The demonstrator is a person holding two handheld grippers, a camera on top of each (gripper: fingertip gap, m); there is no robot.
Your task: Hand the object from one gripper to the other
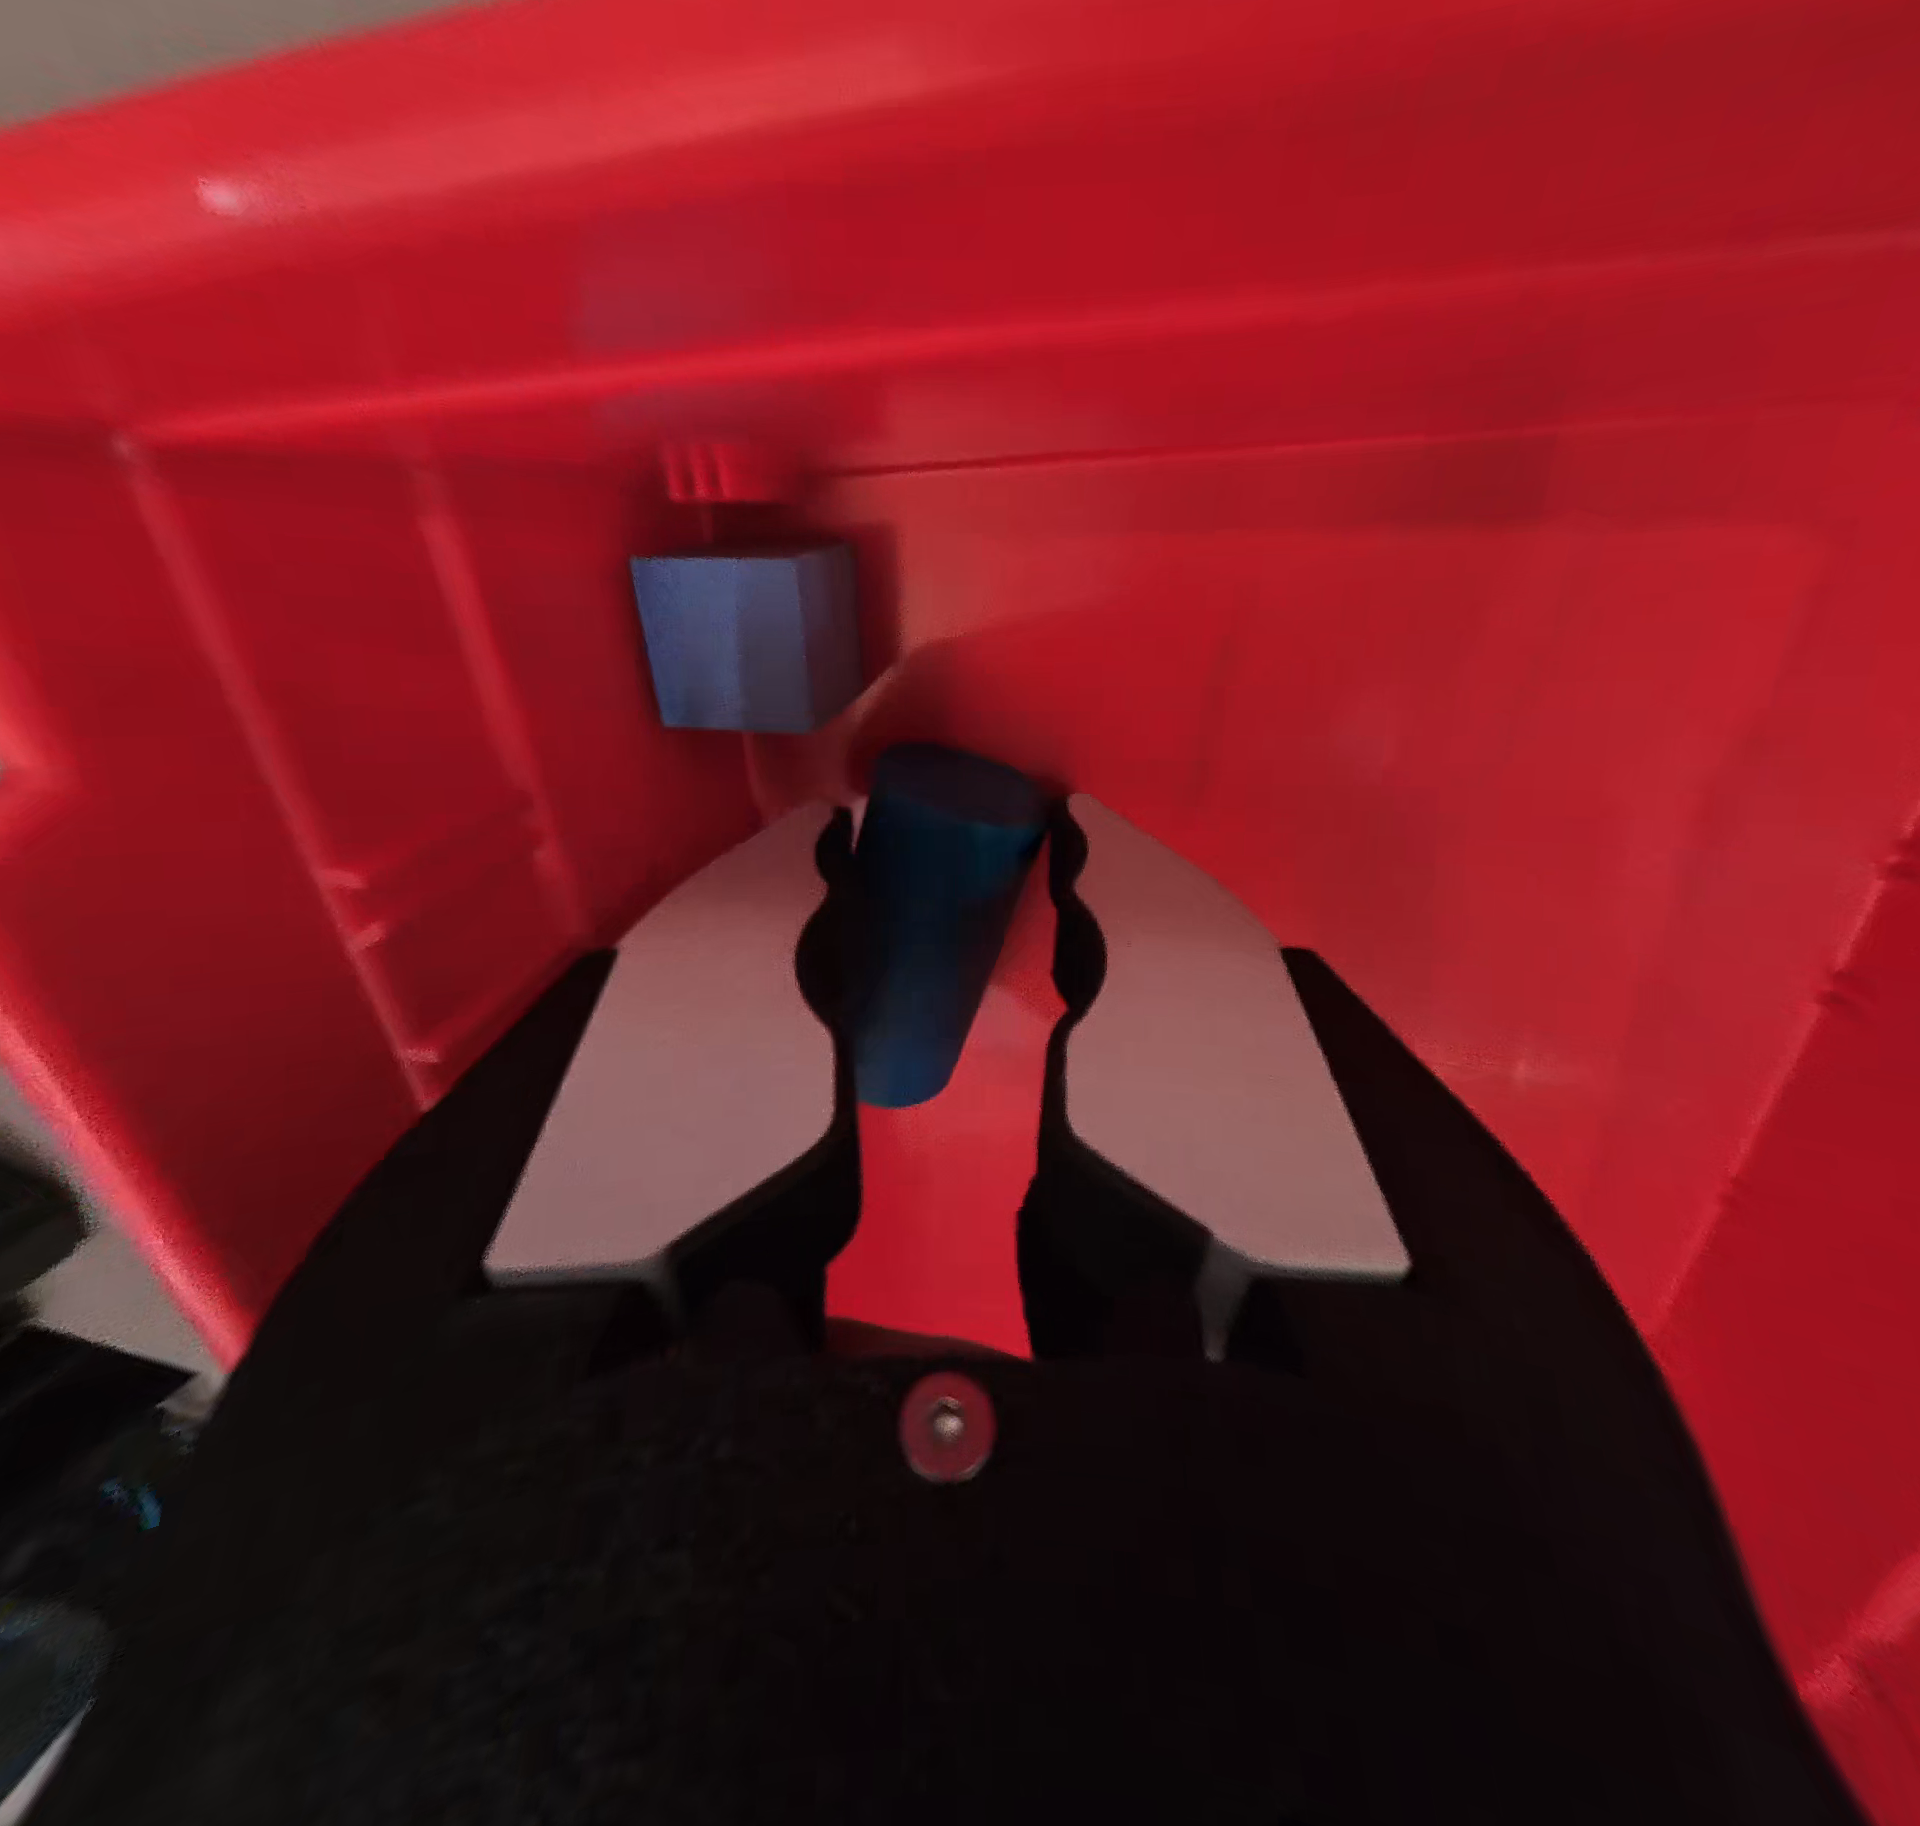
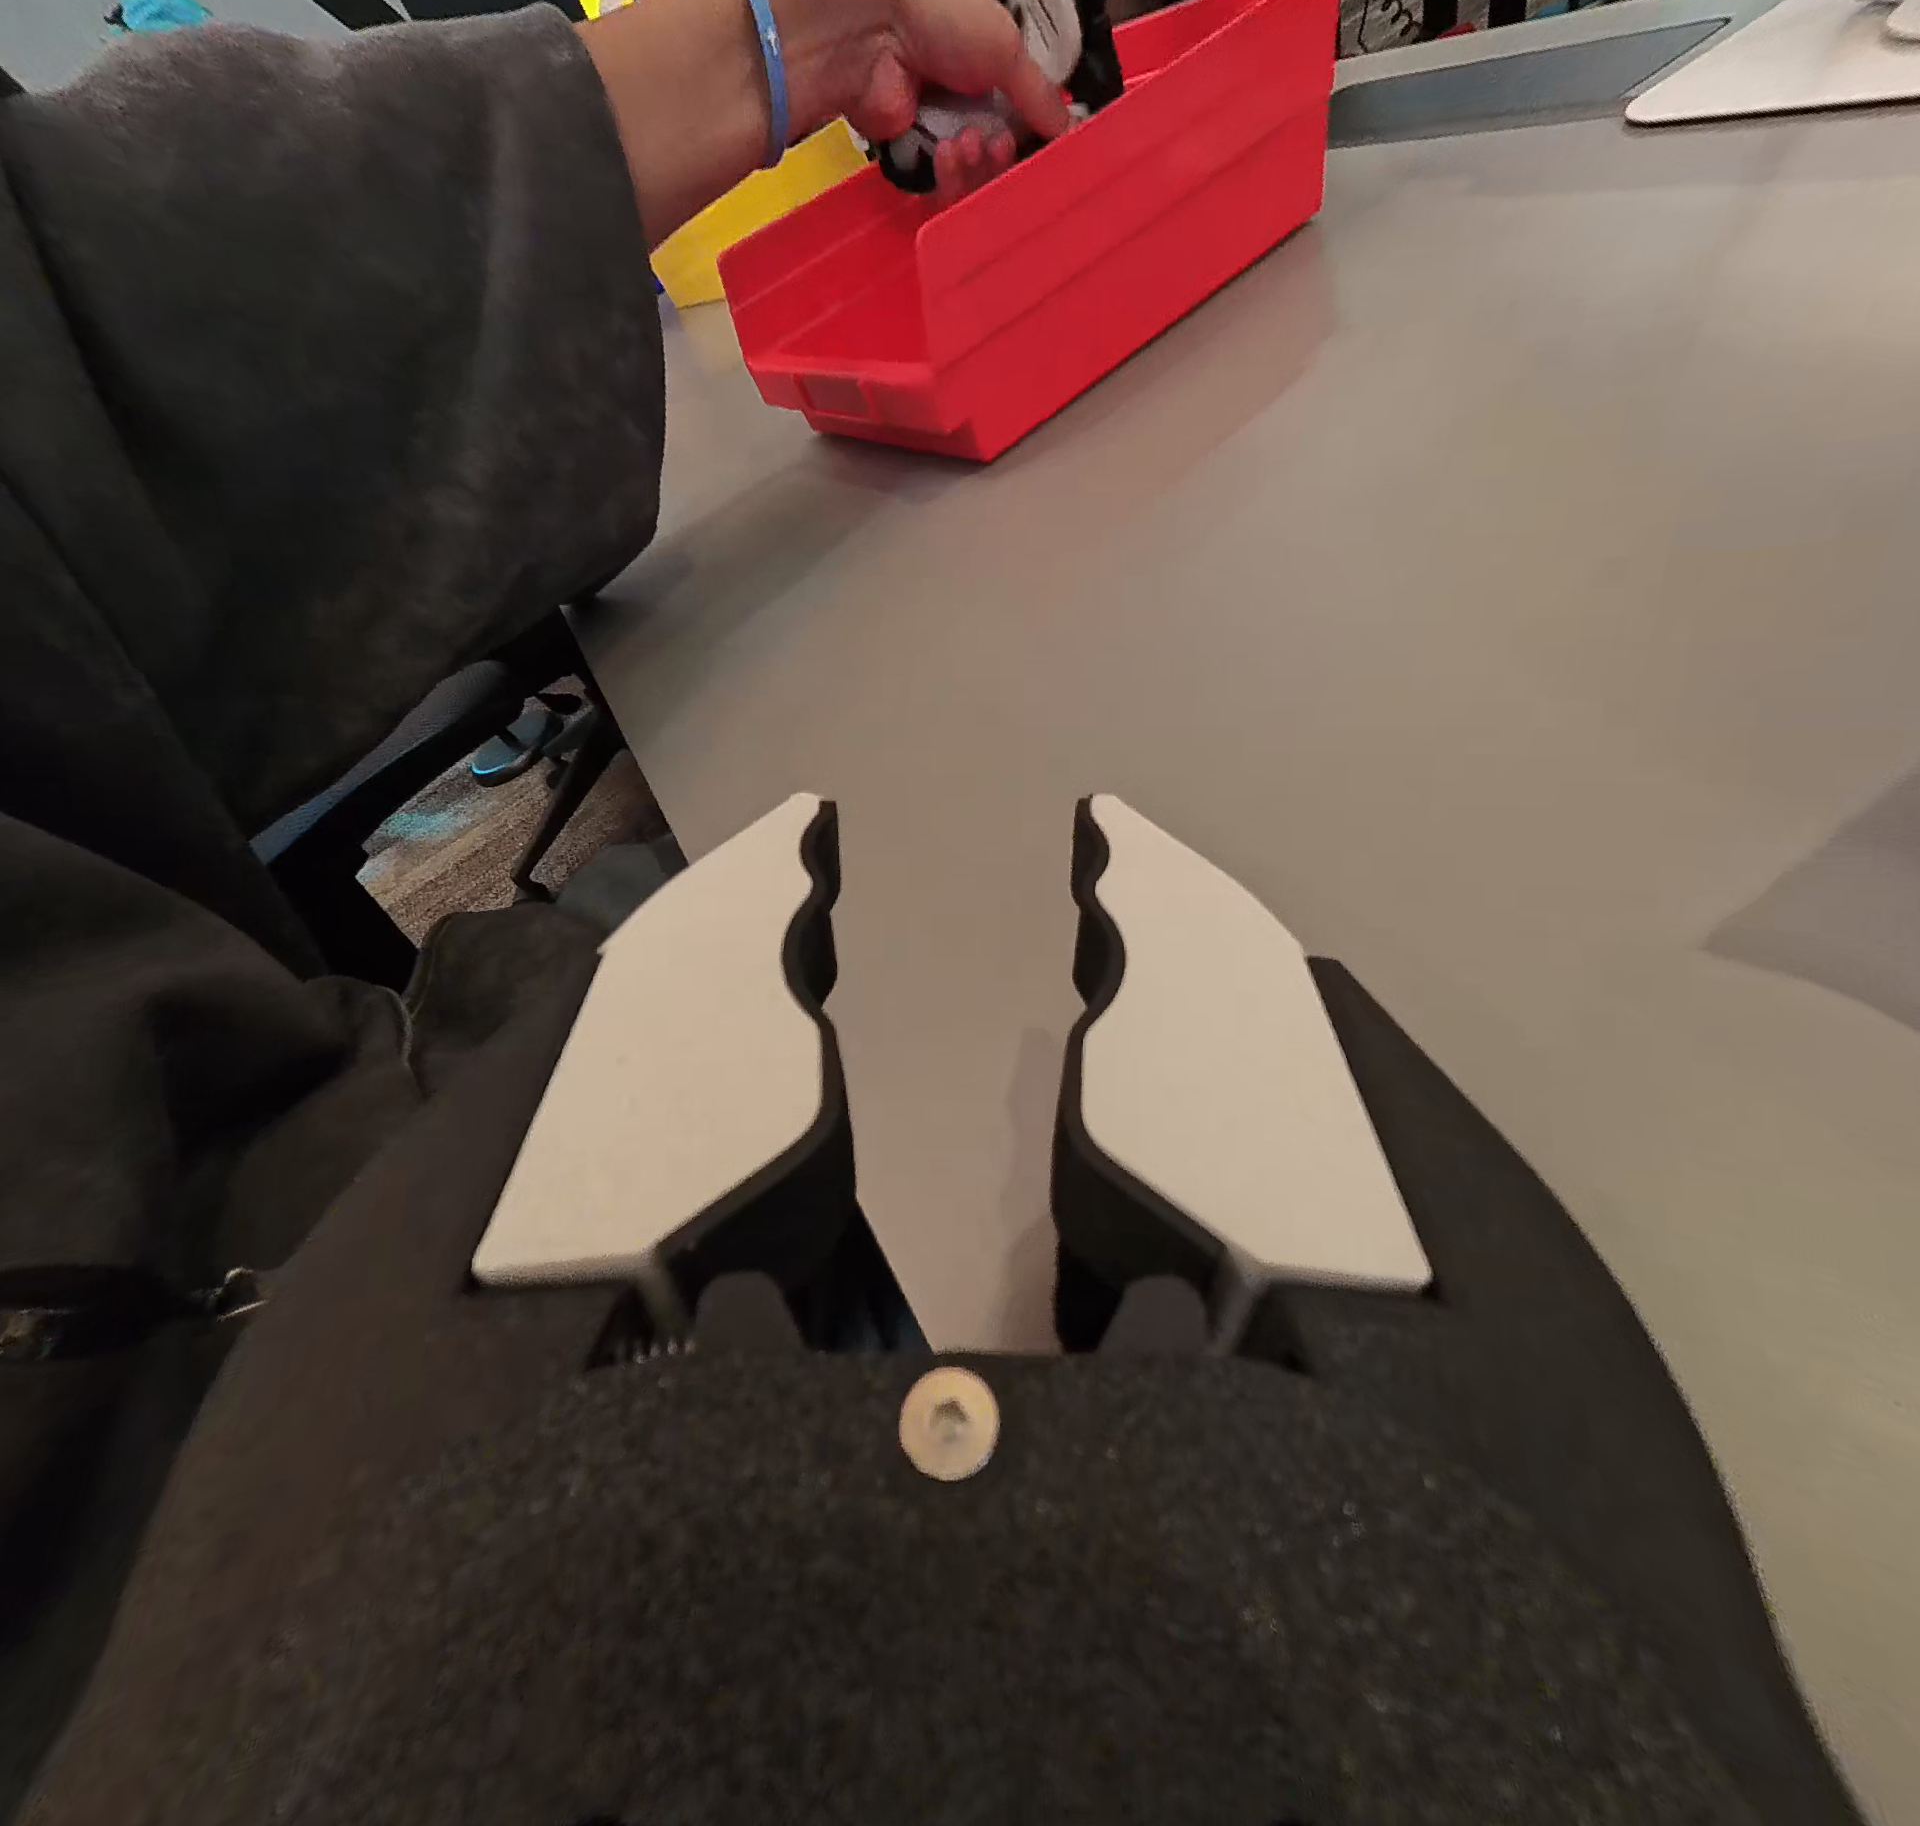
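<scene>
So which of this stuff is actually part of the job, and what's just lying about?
Part of the job:
- blue cylinder, between the fingers of the left gripper
- right gripper, open over the table
- red bin

Just lying about:
- blue block in the bin
- yellow bin behind it

Motion blur smears the whole left wrist view: the red bin (image 1: 1351,426) wall runs in soft streaks, with a small white glare spot near its upper left rim, and the blue cylinder (image 1: 940,929) has fuzzy edges. The right wrist view is sharper and evenly lit, with soft sheen on the grey table (image 2: 1455,633), a faint shadow at right and wide-angle bending toward the borders.
</scene>
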